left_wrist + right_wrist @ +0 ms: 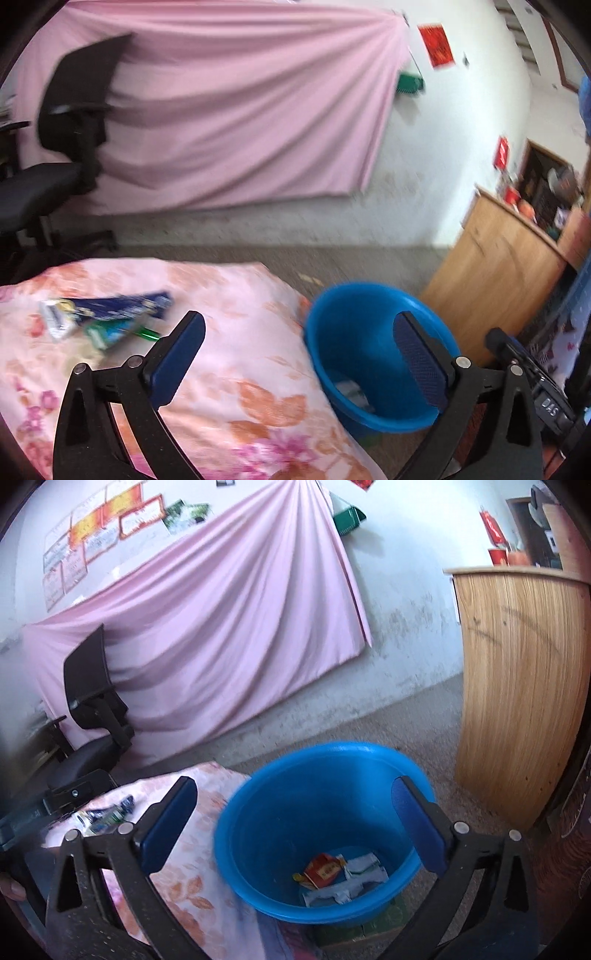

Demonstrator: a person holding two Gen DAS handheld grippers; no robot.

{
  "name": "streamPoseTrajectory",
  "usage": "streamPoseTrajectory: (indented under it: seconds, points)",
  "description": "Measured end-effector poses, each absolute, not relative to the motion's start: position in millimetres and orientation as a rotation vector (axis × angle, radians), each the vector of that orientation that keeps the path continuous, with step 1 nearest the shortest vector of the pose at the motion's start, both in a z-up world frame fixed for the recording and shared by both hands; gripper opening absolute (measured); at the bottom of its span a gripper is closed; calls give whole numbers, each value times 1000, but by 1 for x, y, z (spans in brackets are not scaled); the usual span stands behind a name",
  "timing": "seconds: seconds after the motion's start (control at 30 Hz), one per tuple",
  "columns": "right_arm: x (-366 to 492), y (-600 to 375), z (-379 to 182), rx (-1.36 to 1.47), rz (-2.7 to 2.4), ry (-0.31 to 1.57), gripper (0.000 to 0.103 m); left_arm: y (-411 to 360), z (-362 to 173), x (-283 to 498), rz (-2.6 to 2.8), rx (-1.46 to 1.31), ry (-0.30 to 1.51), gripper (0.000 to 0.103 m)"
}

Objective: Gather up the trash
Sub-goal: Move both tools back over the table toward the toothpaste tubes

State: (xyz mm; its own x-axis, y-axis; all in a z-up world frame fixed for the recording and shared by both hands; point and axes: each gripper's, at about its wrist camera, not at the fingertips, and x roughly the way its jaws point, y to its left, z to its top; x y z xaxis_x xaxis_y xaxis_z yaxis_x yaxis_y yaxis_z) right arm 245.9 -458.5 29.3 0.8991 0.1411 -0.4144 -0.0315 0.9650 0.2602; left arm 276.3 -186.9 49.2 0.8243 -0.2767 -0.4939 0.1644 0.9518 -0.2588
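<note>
A blue plastic tub (295, 819) stands beside a table draped in a floral cloth (229, 362). Inside the tub lie a red and yellow wrapper (322, 872) and white wrappers (364, 872). On the cloth lies a small pile of trash: a dark blue wrapper (118, 304), a silver one (55, 319) and a green one (110, 332); the same pile (107, 814) shows small in the right wrist view. My left gripper (299, 325) is open, over the table edge and the tub (354, 332). My right gripper (293, 786) is open above the tub, with nothing between its fingers.
A black office chair (62, 147) stands at the back left before a pink sheet (240, 110) hung on the wall. A wooden counter (517, 686) with small items on top stands to the right of the tub. Grey floor (332, 258) lies between.
</note>
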Motion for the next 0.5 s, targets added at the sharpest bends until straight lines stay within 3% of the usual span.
streamPoseTrajectory:
  seconds: [0.5]
  points:
    - [211, -395, 85, 207, 215, 151, 103, -96, 96, 222, -23, -229, 324, 101]
